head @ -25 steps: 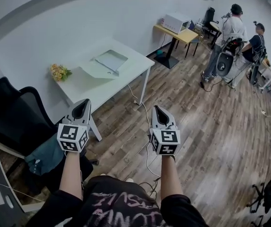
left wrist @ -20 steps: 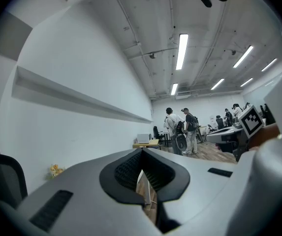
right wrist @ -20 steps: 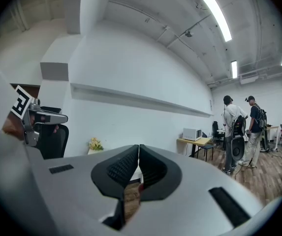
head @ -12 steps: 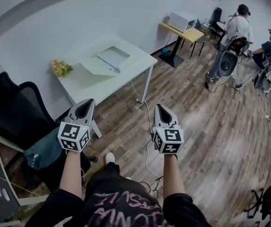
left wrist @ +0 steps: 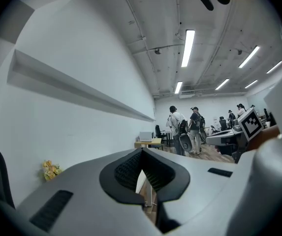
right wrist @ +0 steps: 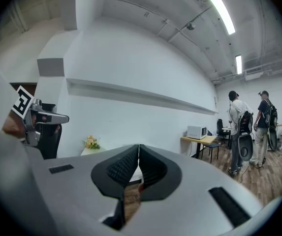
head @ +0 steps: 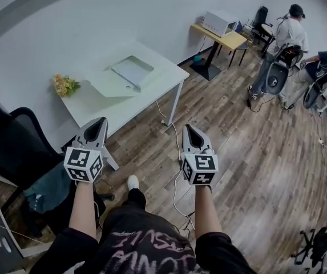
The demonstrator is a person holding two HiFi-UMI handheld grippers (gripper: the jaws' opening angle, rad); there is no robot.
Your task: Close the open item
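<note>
**A:** How do the jaws stand?

**B:** On the left gripper they are together, ribbed pads meeting at the tips, with nothing between them. The right gripper is the same: pressed together and empty. Both are held out in front of the person, side by side and apart from each other, over the wooden floor.

**A:** And the open item?

**B:** It looks like a pale laptop, though I cannot be sure. It lies on the white worktop ahead of the grippers and well apart from them, its lid laid far back. A small bunch of yellow flowers sits at the worktop's left end.

**A:** What else is around?

**B:** A black chair is beside the left gripper. Farther right, a microwave sits on a small wooden table, and two people are beyond it.
</note>
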